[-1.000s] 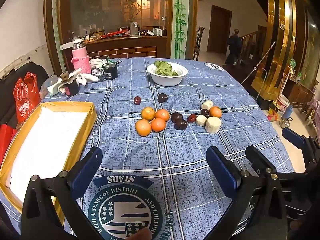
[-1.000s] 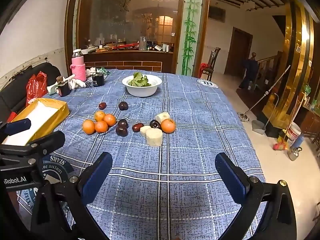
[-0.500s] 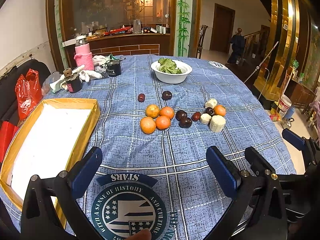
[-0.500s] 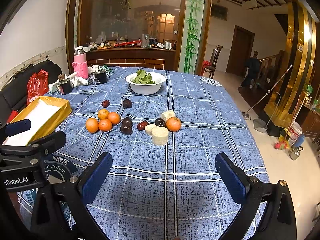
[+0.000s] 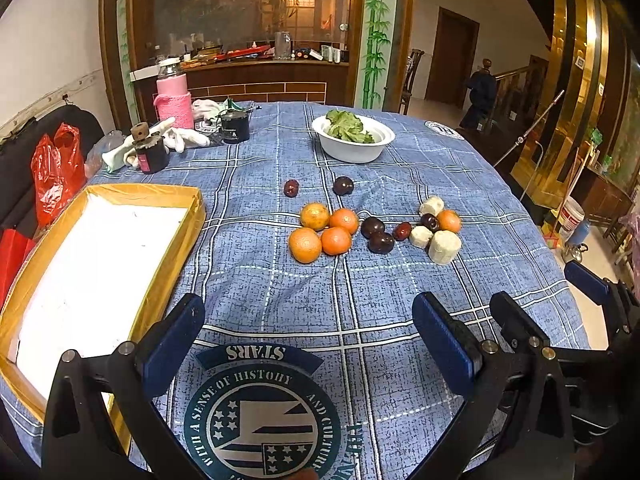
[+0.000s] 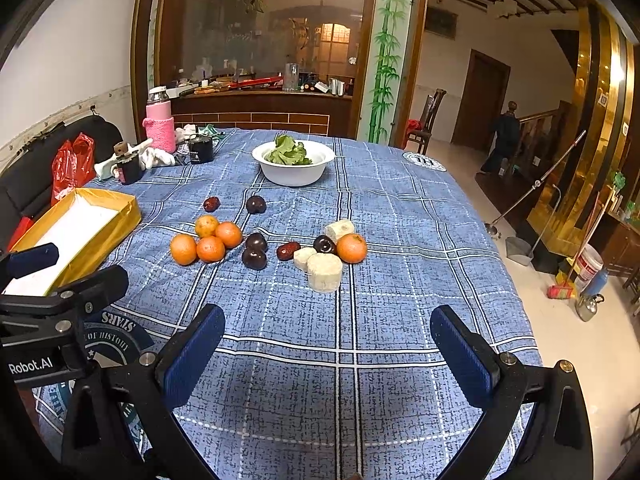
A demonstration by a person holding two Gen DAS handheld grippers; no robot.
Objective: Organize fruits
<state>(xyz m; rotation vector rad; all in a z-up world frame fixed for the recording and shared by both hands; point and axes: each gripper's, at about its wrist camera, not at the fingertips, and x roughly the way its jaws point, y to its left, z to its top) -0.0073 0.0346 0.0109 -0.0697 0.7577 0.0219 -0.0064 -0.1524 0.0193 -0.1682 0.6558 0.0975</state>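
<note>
Several oranges (image 5: 322, 232) (image 6: 206, 240) lie in a cluster mid-table on the blue checked cloth, with dark plums (image 5: 376, 234) (image 6: 255, 250), red dates (image 5: 291, 188) (image 6: 288, 251) and pale cut chunks (image 5: 444, 246) (image 6: 325, 272) beside them. One more orange (image 6: 352, 248) sits at the right of the group. A yellow box with a white inside (image 5: 96, 256) (image 6: 76, 232) stands at the left. My left gripper (image 5: 308, 336) hovers open near the front edge, short of the fruit. My right gripper (image 6: 326, 340) is also open and holds nothing.
A white bowl of green leaves (image 5: 353, 138) (image 6: 294, 160) stands behind the fruit. A pink-sleeved bottle (image 5: 173, 94), dark jars (image 5: 235, 126) and white gloves (image 5: 176, 138) crowd the far left corner. A red bag (image 5: 56, 172) lies off the table's left. The right table edge drops to the floor.
Both grippers have moved forward and a little lower, so the fruit sits nearer in both views. Both stay open and nothing on the table has shifted.
</note>
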